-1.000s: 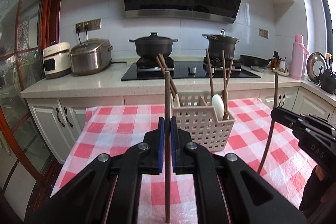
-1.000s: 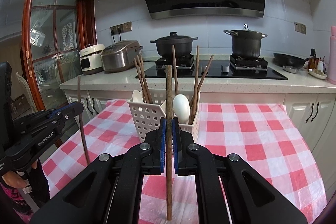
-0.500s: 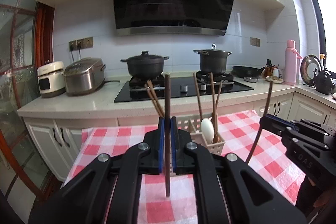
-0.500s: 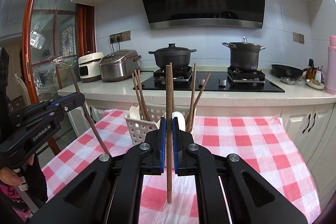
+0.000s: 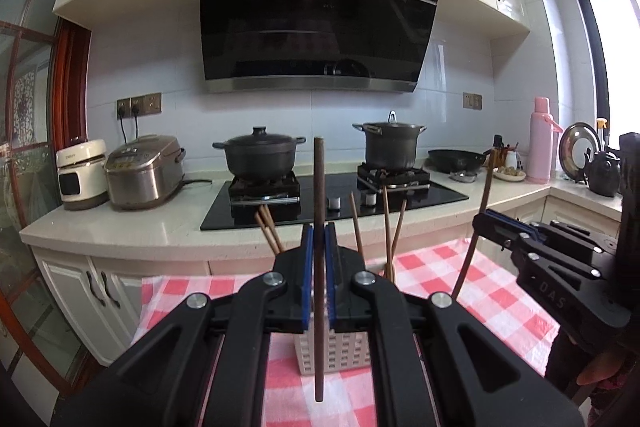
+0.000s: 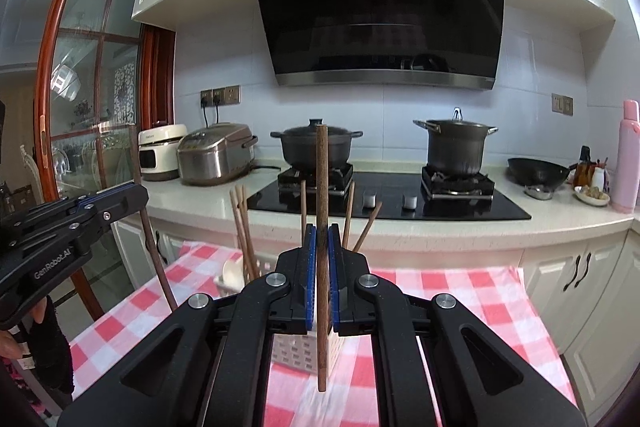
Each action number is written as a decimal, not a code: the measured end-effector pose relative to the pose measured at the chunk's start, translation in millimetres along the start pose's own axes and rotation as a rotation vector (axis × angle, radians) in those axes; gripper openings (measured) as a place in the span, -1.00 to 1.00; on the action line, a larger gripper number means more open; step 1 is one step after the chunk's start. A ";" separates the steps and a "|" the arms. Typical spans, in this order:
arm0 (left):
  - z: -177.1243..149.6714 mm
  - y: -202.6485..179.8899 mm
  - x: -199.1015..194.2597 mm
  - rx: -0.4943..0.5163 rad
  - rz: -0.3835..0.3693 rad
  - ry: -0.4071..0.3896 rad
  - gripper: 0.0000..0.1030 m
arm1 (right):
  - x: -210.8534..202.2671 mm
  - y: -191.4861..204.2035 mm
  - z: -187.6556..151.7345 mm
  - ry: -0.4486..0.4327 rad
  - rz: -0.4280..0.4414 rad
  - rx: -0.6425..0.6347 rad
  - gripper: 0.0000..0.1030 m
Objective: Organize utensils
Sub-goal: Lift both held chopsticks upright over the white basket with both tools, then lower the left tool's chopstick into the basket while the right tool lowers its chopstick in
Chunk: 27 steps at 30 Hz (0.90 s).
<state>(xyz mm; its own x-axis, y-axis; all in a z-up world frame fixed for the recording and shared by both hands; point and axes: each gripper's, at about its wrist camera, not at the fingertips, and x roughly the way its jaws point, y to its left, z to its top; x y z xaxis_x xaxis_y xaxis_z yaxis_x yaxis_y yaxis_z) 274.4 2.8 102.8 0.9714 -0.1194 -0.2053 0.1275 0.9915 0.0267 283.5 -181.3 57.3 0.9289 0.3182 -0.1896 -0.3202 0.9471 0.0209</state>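
In the left wrist view my left gripper (image 5: 319, 230) is shut on an upright dark brown chopstick (image 5: 319, 179), held near its middle. Below and behind it stands the white slotted basket (image 5: 340, 351) with several chopsticks (image 5: 387, 227) leaning in it. My right gripper (image 5: 487, 218) shows at the right, gripping another chopstick (image 5: 482, 203). In the right wrist view my right gripper (image 6: 322, 233) is shut on that chopstick (image 6: 322, 179), above the basket (image 6: 294, 349), which holds a white spoon (image 6: 231, 271). My left gripper (image 6: 134, 190) appears at the left with its chopstick (image 6: 156, 255).
The basket stands on a table with a red-and-white checked cloth (image 5: 432, 267). Behind it runs a counter with a black hob (image 5: 336, 199), two dark pots (image 5: 259, 157), a rice cooker (image 5: 144, 171) and a pink flask (image 5: 540, 143). A hand (image 6: 16, 339) shows low left.
Both grippers have risen, each keeping its chopstick. The basket has dropped lower in both views and now sits mostly behind the jaws; the spoon is out of the left wrist view.
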 end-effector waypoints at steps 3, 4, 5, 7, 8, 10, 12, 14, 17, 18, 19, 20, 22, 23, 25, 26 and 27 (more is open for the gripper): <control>15.3 -0.5 5.4 0.007 -0.006 -0.011 -0.89 | 6.3 -1.3 10.4 -0.011 0.003 -0.001 -0.89; 21.7 0.4 8.0 0.009 -0.008 -0.015 -0.89 | 6.8 -0.4 12.9 -0.015 0.003 -0.006 -0.89; 25.8 0.3 9.2 0.010 -0.010 -0.018 -0.89 | 7.7 0.0 17.0 -0.022 0.002 -0.013 -0.89; 35.1 0.4 10.9 0.015 -0.012 -0.029 -0.89 | 8.7 0.6 23.7 -0.033 0.001 -0.021 -0.89; 40.1 0.2 11.4 0.018 -0.012 -0.036 -0.89 | 9.4 1.3 27.4 -0.039 0.002 -0.025 -0.89; 49.0 -0.5 11.9 0.022 -0.015 -0.046 -0.89 | 10.0 2.1 33.3 -0.049 0.004 -0.032 -0.89; 59.0 -1.5 13.5 0.028 -0.019 -0.056 -0.89 | 11.5 3.1 39.6 -0.058 0.008 -0.036 -0.89; 66.7 -1.1 15.9 0.031 -0.021 -0.065 -0.89 | 14.3 3.6 44.4 -0.061 0.016 -0.031 -0.89; 77.5 -0.2 21.2 0.033 -0.015 -0.077 -0.89 | 18.6 5.1 48.2 -0.062 0.025 -0.028 -0.89; 81.0 1.0 23.2 0.028 -0.014 -0.081 -0.89 | 20.9 6.0 48.7 -0.063 0.027 -0.028 -0.89; 84.8 3.4 26.8 0.017 -0.015 -0.084 -0.89 | 22.5 7.0 49.3 -0.063 0.028 -0.028 -0.89; 87.2 5.0 29.4 0.009 -0.015 -0.087 -0.88 | 24.9 7.6 49.4 -0.061 0.029 -0.029 -0.89; 90.9 8.7 36.5 -0.010 -0.011 -0.093 -0.89 | 31.6 8.8 48.2 -0.053 0.027 -0.032 -0.89; 92.6 10.8 41.5 -0.025 -0.013 -0.091 -0.89 | 34.1 9.1 47.7 -0.049 0.025 -0.032 -0.89; 94.7 14.3 51.7 -0.050 -0.017 -0.082 -0.88 | 42.6 8.2 46.3 -0.036 0.023 -0.029 -0.89; 94.6 15.9 56.7 -0.060 -0.017 -0.078 -0.89 | 46.0 7.9 45.5 -0.029 0.022 -0.028 -0.89; 94.3 17.5 61.6 -0.069 -0.017 -0.073 -0.89 | 48.3 6.7 44.5 -0.025 0.021 -0.027 -0.89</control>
<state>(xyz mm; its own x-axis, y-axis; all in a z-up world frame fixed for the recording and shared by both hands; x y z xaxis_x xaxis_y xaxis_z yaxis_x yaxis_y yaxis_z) 355.4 7.8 182.9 0.9815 -0.1377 -0.1331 0.1329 0.9902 -0.0439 334.5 -157.7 91.9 0.9261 0.3393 -0.1652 -0.3443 0.9389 -0.0021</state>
